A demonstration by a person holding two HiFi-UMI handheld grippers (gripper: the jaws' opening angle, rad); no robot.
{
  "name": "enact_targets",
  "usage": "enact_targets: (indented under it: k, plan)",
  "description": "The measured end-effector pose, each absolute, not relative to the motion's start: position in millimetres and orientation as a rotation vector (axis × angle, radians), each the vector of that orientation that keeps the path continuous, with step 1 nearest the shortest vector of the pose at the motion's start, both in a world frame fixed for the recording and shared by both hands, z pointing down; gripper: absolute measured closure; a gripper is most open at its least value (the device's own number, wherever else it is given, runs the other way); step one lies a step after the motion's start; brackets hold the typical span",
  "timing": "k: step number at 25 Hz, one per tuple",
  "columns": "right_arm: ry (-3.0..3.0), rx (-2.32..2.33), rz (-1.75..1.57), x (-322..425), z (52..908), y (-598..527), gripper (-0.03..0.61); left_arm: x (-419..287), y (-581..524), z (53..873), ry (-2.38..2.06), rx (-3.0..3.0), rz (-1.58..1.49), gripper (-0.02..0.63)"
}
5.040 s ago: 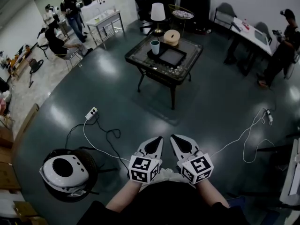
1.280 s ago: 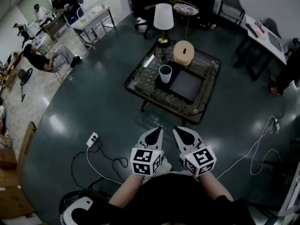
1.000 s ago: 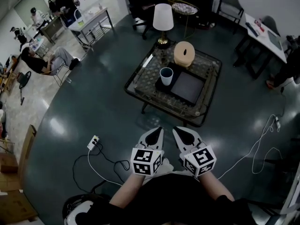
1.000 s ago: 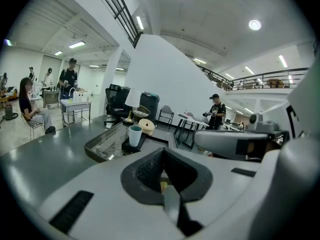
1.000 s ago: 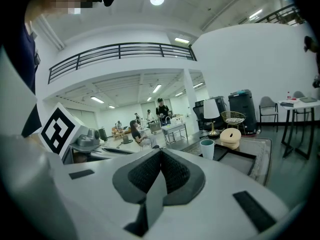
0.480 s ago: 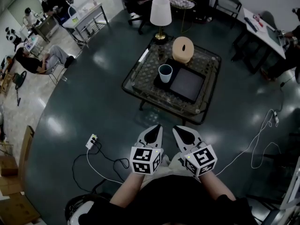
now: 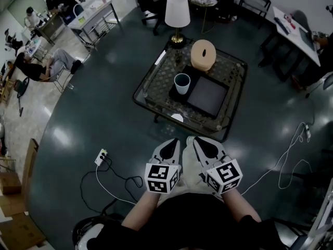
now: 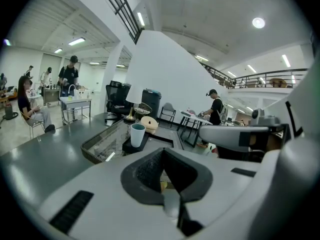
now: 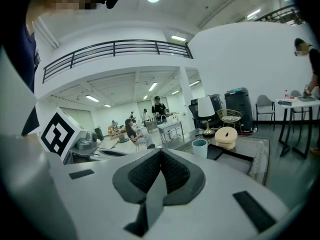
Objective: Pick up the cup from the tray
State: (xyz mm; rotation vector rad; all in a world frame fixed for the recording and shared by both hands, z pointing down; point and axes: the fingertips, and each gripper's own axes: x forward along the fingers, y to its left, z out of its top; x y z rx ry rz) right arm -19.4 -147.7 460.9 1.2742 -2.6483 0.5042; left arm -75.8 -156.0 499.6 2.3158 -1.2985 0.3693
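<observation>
A pale blue cup [image 7: 182,84] stands upright on the left part of a black tray [image 7: 207,96], which lies on a low glass-topped table [image 7: 148,102] ahead of me. My left gripper [image 7: 173,142] and right gripper [image 7: 194,140] are held side by side low in the head view, well short of the table. Both are shut with nothing between the jaws. In the left gripper view, the cup [image 8: 137,134] shows beyond the shut left gripper [image 8: 162,152]. The right gripper view also has the cup [image 9: 199,148] past the shut right gripper [image 9: 160,152].
A white-shaded lamp [image 7: 177,10] and a round beige box [image 7: 203,55] stand on the table behind the tray. A power strip [image 7: 101,157] with cables lies on the dark floor at left, more cable [image 7: 286,160] at right. People sit and stand at far left.
The table with the cup has come nearer and sits larger in the head view. Both grippers stay shut, side by side, in the same place in the view.
</observation>
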Motion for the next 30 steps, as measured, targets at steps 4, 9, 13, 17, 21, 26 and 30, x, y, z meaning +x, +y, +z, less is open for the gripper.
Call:
enact_targets:
  k: [4, 9, 13, 17, 21, 26, 30]
  plan:
    - [-2.656, 1.266, 0.506, -11, 462, -180, 0.566, -71, -186, 502, -1.316, 2.307, 0.368, 0.606]
    - [-2.659, 1.243, 0.513, -1, 466, -223, 0.566, -63, -224, 508, -1.324, 2.289, 0.383, 0.606]
    - [-2.653, 1.217, 0.525, 0, 474, -249, 0.566, -62, -245, 519, -1.329, 2.261, 0.398, 0.606]
    - [-2.632, 1.198, 0.551, 3, 484, -272, 0.566, -60, -268, 531, -1.337, 2.237, 0.423, 0.606]
    - [-2.616, 1.183, 0.582, 6, 491, -291, 0.566, -58, -292, 543, -1.359, 2.219, 0.446, 0.606]
    - [-2.601, 1.168, 0.616, 9, 500, -313, 0.566, -51, -320, 561, -1.334, 2.184, 0.418, 0.564]
    - [-2.585, 1.164, 0.64, 14, 509, -326, 0.566, -44, -340, 581, -1.324, 2.183, 0.445, 0.442]
